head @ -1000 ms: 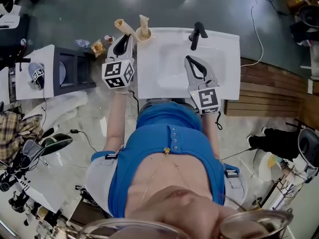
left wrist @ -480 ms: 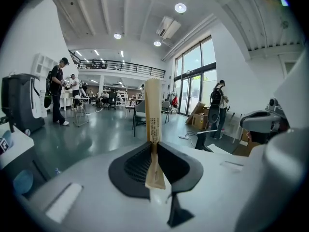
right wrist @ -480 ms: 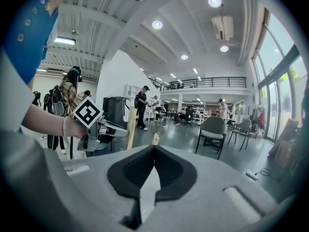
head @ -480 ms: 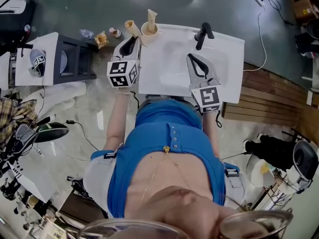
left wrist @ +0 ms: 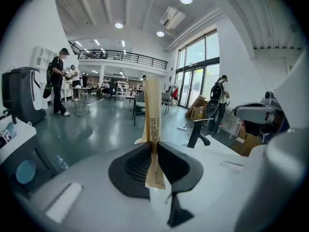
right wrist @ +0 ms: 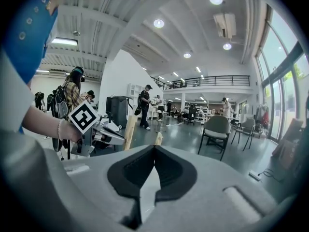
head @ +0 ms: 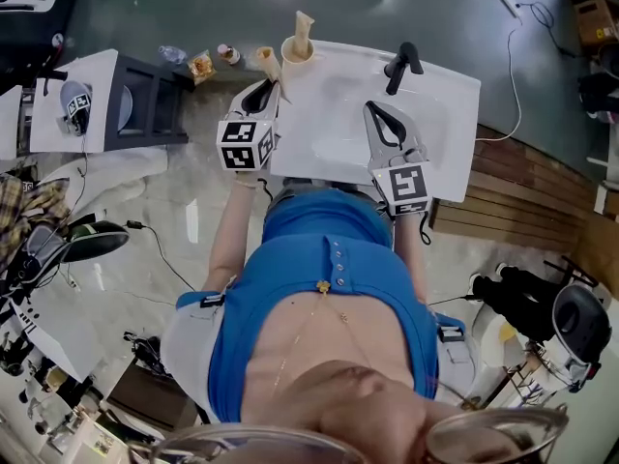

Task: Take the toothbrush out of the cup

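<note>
Left gripper (head: 266, 90), clenched on the wrapped toothbrush (left wrist: 153, 124), has lowered clear of the cup (head: 290, 56) at the sink's rear-left corner. Extraction appears complete. Right gripper (head: 372, 112) is closed and empty.

We find the sink (head: 455, 133) bowl bare between the left gripper (head: 271, 85) and the right gripper (head: 371, 110) — open room for a hand to cross. At the back rim the black faucet (head: 404, 66) stands ahead of the right gripper. The left gripper pinches a wrapped toothbrush (head: 268, 62); just beyond it the cup (head: 295, 50), with a second toothbrush (head: 304, 25) upright inside, blocks the back left corner. To the left, a dark stand (head: 145, 104) bounds the floor gap.
</note>
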### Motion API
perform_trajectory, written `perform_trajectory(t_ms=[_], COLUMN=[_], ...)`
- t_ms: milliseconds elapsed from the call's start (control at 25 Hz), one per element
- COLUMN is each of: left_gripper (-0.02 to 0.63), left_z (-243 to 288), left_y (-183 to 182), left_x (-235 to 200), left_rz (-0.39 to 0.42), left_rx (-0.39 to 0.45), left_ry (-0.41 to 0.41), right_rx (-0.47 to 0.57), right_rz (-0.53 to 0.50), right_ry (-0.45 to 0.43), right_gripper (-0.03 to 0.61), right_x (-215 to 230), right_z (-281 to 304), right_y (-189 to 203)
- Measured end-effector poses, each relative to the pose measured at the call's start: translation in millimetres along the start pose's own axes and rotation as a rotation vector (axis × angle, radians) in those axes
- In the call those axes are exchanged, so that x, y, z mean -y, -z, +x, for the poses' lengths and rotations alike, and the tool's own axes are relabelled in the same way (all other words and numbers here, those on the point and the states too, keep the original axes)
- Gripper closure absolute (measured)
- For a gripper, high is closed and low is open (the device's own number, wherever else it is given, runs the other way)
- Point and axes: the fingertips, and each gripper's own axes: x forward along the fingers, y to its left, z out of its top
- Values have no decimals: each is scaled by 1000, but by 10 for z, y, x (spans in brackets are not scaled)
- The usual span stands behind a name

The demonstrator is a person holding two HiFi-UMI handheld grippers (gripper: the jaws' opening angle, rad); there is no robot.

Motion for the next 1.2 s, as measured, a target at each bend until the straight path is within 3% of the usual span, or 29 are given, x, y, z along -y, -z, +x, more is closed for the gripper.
perform_trajectory(t_ms=[1200], left_gripper=[566], left_z=[-12], left_y=[1108], left_x=[149], left_rz=[-90], left_rx=[-345], left_ry=[49], right_rx=[-21], right_rz=[10], right_ry=[-4], right_gripper=[577], right_x=[8], right_z=[71], right_y=[106])
